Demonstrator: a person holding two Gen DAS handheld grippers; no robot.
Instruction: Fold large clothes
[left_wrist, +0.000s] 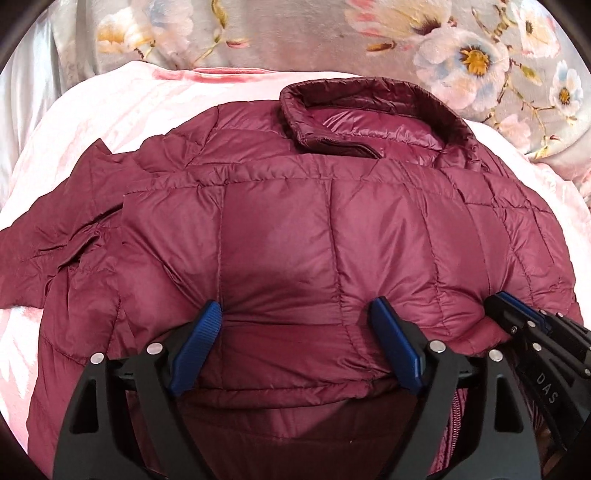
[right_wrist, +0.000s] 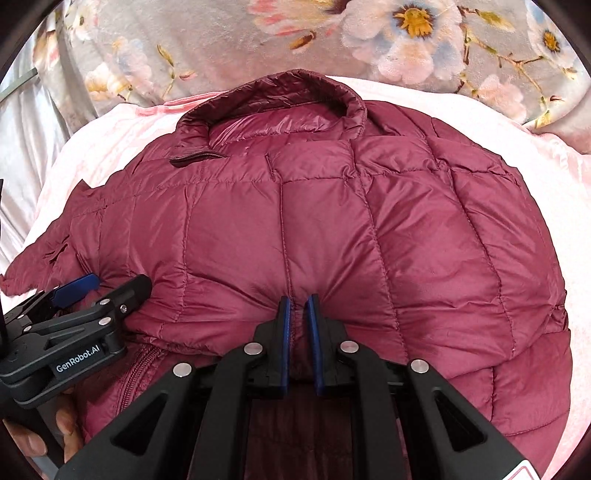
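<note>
The maroon puffer jacket (left_wrist: 295, 221) was lying on a pink blanket (left_wrist: 110, 118) over the floral bedspread (left_wrist: 295, 40), collar (left_wrist: 369, 110) at the far end, bottom half apparently folded up over the body. The left gripper (left_wrist: 299, 325) had its jaws spread wide, pads resting against the fold with nothing pinched. The right gripper (right_wrist: 298, 325), just beside it, was nearly closed and clamped on a pucker of the jacket's fold. My worry: that slick, puffy shell could spring back open once the pinch lets go, or drag crooked if only one side pulls. The left sleeve (left_wrist: 55, 236) sticking out could bunch too.
</note>
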